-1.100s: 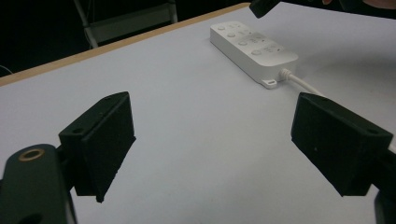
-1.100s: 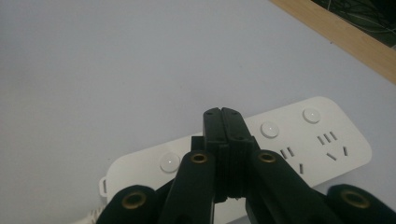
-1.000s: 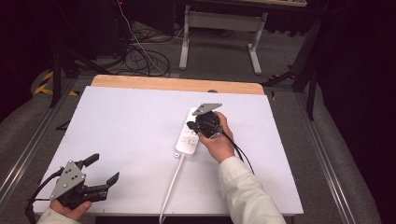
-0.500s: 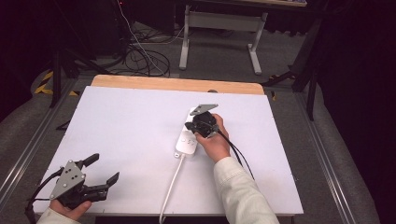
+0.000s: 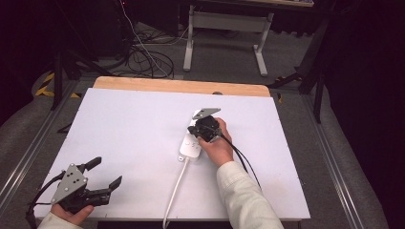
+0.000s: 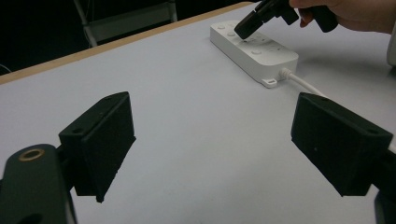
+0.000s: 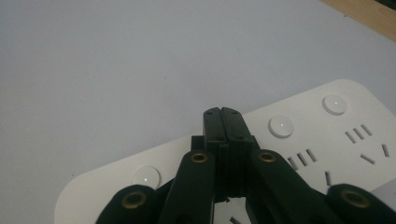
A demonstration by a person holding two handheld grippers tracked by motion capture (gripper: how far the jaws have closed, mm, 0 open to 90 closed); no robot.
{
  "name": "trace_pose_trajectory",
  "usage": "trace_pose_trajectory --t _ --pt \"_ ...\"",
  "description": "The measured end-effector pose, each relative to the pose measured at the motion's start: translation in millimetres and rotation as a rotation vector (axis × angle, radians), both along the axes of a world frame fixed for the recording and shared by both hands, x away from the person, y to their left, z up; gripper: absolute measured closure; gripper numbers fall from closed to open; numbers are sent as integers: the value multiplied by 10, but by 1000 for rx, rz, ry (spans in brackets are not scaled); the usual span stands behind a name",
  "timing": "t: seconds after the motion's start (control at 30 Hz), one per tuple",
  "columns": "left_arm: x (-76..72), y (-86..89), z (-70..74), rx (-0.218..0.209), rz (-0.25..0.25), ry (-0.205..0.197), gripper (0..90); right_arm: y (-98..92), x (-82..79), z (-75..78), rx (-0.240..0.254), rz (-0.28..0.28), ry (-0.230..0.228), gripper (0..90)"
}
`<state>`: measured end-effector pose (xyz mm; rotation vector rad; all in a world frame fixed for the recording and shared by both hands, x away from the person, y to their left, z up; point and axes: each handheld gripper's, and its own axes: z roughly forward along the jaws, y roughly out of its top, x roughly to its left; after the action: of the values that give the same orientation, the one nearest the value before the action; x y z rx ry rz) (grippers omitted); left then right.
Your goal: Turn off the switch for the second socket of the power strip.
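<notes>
One power strip [image 5: 192, 143] lies on your worktop [image 5: 119, 138]; your right gripper [image 7: 222, 112], fingers closed empty, presses it; your left gripper [image 6: 210, 140] gapes wide.

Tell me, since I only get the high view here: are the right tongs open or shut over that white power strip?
Observer: Shut. In the right gripper view the right tongs have both jaws pressed together, nothing between them, tips over the power strip.
Operator: Is there anything on top of the strip?
Observer: Round white buttons along one edge, each beside a set of socket slots.
Operator: And the left tongs, how do they stand?
Observer: The left tongs are wide open, bare table between the jaws.
Operator: Does the strip's cord plug in somewhere?
Observer: The white cord leaves the strip's near end toward the person; its far end I cannot see.
</notes>
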<state>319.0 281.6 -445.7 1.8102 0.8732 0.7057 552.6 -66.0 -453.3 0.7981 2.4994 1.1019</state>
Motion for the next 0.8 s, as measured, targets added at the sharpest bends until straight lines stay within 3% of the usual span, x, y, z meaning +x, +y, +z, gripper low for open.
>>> trace_pose_trajectory --t 0.8 --pt "2 3 1 4 0 -1 139 40 -20 -42 -49 -13 -10 900"
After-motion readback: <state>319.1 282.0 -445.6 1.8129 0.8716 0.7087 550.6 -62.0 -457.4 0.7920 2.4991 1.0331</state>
